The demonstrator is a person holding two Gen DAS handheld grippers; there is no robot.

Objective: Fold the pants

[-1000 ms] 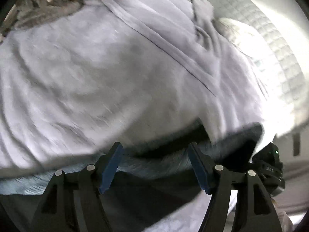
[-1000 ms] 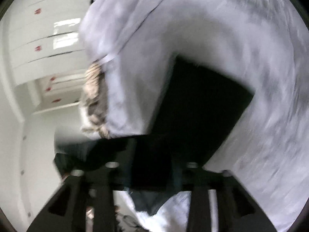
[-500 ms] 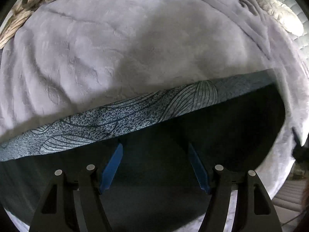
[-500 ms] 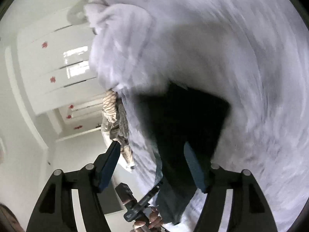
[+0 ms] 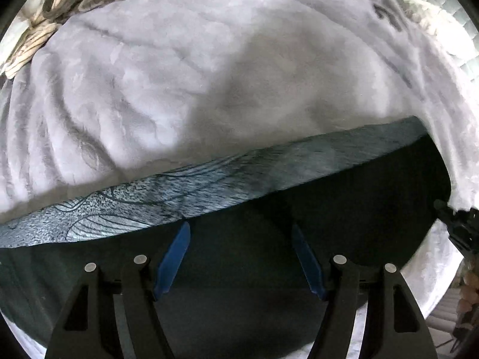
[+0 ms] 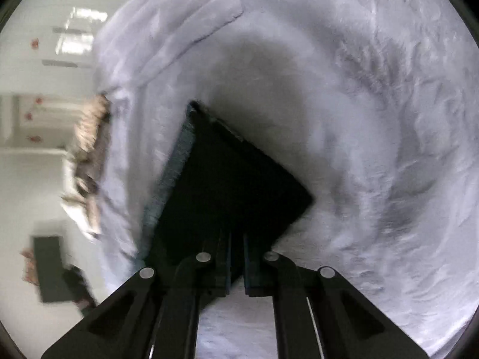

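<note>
Dark folded pants (image 6: 227, 185), flat on pale fleece blanket (image 6: 374, 119), patterned blue-grey band along edge.

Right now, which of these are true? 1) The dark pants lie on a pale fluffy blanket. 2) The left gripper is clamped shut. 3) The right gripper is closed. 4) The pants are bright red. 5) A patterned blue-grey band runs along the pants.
1) True: the pants rest on the blanket.
2) False: the left gripper stands open above the pants.
3) True: the right gripper has just closed, at the near corner of the pants; whether it pinches cloth is unclear.
4) False: they are very dark.
5) True: the band runs along their far edge.
</note>
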